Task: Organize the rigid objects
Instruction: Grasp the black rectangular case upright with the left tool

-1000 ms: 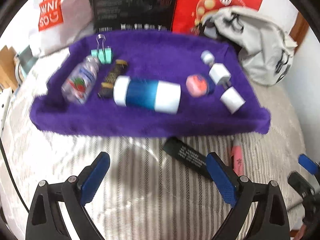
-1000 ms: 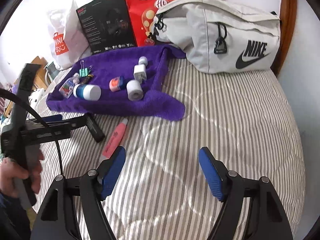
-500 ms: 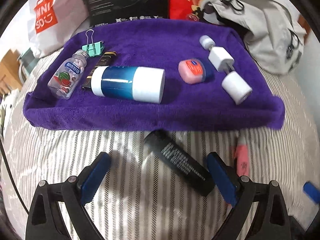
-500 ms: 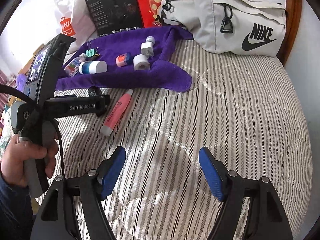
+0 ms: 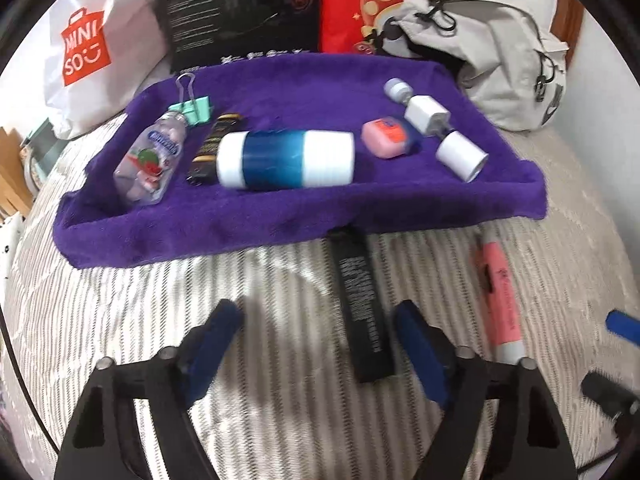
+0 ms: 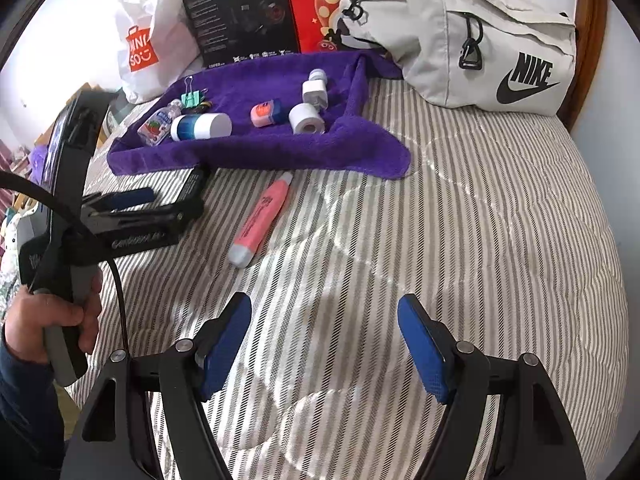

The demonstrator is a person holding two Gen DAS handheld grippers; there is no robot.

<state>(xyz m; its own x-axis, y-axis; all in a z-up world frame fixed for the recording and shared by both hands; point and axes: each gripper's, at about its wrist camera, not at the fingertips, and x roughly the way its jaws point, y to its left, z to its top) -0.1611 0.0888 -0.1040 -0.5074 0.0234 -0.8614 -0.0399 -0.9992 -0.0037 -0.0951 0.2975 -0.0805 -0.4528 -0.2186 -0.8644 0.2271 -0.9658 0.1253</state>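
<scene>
A black tube (image 5: 362, 300) lies on the striped bedcover, one end under the edge of the purple towel (image 5: 304, 216). My left gripper (image 5: 320, 324) is open and straddles the tube's near end, which sits close to the right finger. A pink highlighter (image 5: 500, 300) lies to the right of it. On the towel rest a blue and white canister (image 5: 286, 158), a small clear bottle (image 5: 154, 160), a green binder clip (image 5: 194, 108), a pink case (image 5: 386, 138) and white plugs (image 5: 462, 156). My right gripper (image 6: 324, 344) hangs open above bare bedcover, nearer than the highlighter (image 6: 260, 220).
A grey sling bag (image 6: 468, 36) lies at the head of the bed, right of a red bag (image 6: 316, 0), a black box (image 6: 240, 12) and a white shopping bag (image 6: 148, 40). A hand (image 6: 52, 320) holds the left gripper's handle at the bed's left edge.
My left gripper has swung round and moved in, so the black tube now points straight away and lies between the fingers. My right gripper has shifted forward a little toward the towel.
</scene>
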